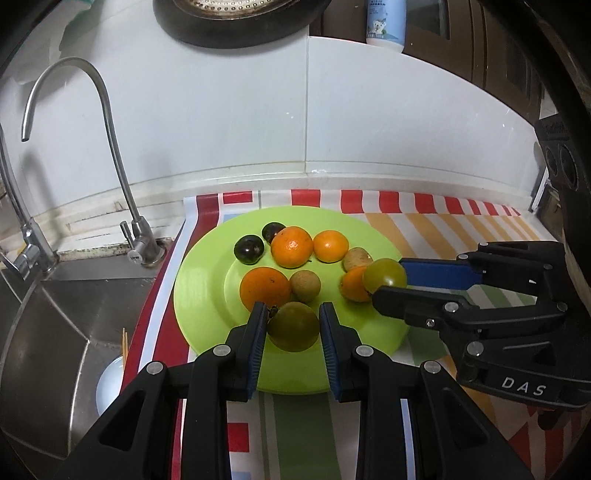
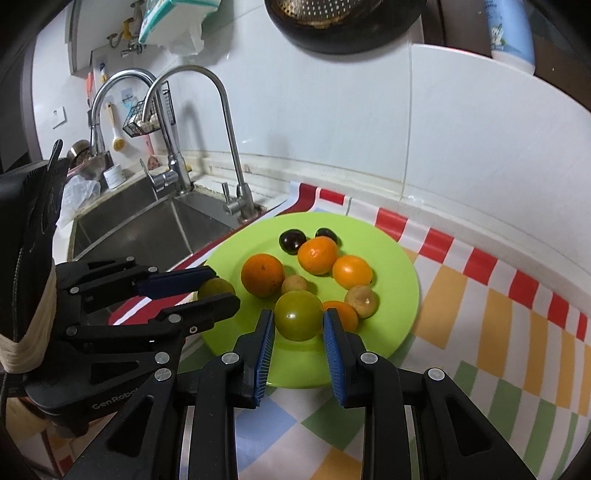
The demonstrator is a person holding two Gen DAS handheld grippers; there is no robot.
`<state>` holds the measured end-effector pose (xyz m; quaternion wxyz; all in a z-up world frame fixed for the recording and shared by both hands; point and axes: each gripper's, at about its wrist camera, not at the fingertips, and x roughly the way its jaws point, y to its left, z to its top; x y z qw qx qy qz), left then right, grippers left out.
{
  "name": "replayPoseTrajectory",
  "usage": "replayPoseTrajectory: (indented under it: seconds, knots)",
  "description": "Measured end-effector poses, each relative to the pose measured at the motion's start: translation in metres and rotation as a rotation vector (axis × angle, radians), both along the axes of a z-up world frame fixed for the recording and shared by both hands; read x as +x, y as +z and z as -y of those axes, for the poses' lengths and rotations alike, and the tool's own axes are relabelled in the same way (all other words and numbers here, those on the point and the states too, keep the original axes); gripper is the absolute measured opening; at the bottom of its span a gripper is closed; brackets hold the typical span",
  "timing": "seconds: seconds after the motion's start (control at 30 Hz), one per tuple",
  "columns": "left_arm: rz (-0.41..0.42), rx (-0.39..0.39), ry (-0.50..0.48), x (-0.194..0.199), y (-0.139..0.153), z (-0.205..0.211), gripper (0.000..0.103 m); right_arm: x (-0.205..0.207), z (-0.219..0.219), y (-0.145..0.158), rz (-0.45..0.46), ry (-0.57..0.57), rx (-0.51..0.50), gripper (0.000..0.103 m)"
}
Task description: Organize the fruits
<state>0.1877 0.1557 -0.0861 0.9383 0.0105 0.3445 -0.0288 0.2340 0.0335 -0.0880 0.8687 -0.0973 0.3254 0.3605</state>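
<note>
1. The worktop (image 1: pixel 461 236) carried a striped and checked cloth (image 2: pixel 498 314) in red, white, orange and green, which ran up to the white tiled wall (image 1: pixel 369 122).
2. A lime-green plate (image 1: pixel 207 295) lay on the cloth, just beside the steel sink (image 2: pixel 147 229).
3. Two gooseneck taps (image 2: pixel 221 122) stood at the back rim of the sink. A wire rack and a brush hung on the far wall.
4. A dark pan (image 1: pixel 240 22) and a white bottle (image 1: pixel 386 22) sat above the tiles.
5. The plate held four oranges (image 1: pixel 291 246), two dark plums (image 1: pixel 248 251) and two small brown fruits (image 1: pixel 304 287), all grouped near its centre.
6. My left claw (image 1: pixel 293 314) sat over the near rim of the plate. A green fruit (image 1: pixel 293 326) lay between its blue pads (image 1: pixel 258 332). The pads stood close on both sides, but I could not tell whether they pressed on it.
7. My right claw (image 2: pixel 299 317) was closed on a second green fruit (image 2: pixel 299 314), held over the right part of the plate, next to one orange.
8. A white dish (image 1: pixel 110 384) lay in the sink basin.
</note>
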Motion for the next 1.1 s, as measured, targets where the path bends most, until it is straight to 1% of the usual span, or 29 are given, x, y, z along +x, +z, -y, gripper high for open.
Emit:
replayPoseTrajectory:
  seconds: [0.03, 0.1, 0.17, 0.37, 0.5, 0.57, 0.63, 0.7, 0.77, 0.87, 0.97, 1.03, 1.1]
  knots:
    - [0.003, 0.017, 0.015, 0.0, 0.0, 0.0, 0.041, 0.001, 0.0, -0.002, -0.005, -0.002, 0.002, 0.028]
    - [0.015, 0.029, 0.035, -0.002, 0.002, 0.0, 0.046, 0.002, 0.001, -0.004, -0.013, -0.012, 0.006, 0.03]
    - [0.013, 0.03, 0.051, -0.005, 0.005, -0.001, 0.046, 0.003, 0.004, -0.004, -0.011, -0.033, 0.008, 0.036]
    - [0.032, 0.063, 0.075, -0.023, 0.016, 0.009, 0.048, -0.008, 0.024, 0.007, 0.016, -0.092, 0.017, 0.038]
    - [0.058, 0.046, 0.091, -0.037, 0.03, 0.017, 0.048, -0.022, 0.042, 0.019, 0.036, -0.147, 0.04, 0.044]
    - [0.078, 0.038, 0.1, -0.045, 0.038, 0.021, 0.051, -0.033, 0.051, 0.025, 0.063, -0.18, 0.037, 0.047]
    - [0.099, 0.039, 0.104, -0.053, 0.046, 0.028, 0.057, -0.044, 0.063, 0.033, 0.083, -0.219, 0.046, 0.05]
    - [0.119, 0.041, 0.094, -0.059, 0.053, 0.035, 0.057, -0.053, 0.072, 0.04, 0.104, -0.247, 0.053, 0.051]
    - [0.141, 0.052, 0.075, -0.066, 0.06, 0.044, 0.059, -0.065, 0.084, 0.046, 0.121, -0.282, 0.059, 0.057]
    - [0.174, 0.065, 0.063, -0.078, 0.07, 0.056, 0.066, -0.08, 0.101, 0.053, 0.134, -0.336, 0.07, 0.059]
    - [0.201, 0.066, 0.048, -0.09, 0.078, 0.066, 0.072, -0.097, 0.12, 0.06, 0.142, -0.394, 0.083, 0.068]
    - [0.219, 0.066, 0.045, -0.1, 0.083, 0.073, 0.08, -0.109, 0.131, 0.064, 0.156, -0.429, 0.085, 0.07]
    - [0.228, 0.068, 0.034, -0.108, 0.085, 0.08, 0.08, -0.12, 0.141, 0.067, 0.164, -0.454, 0.091, 0.072]
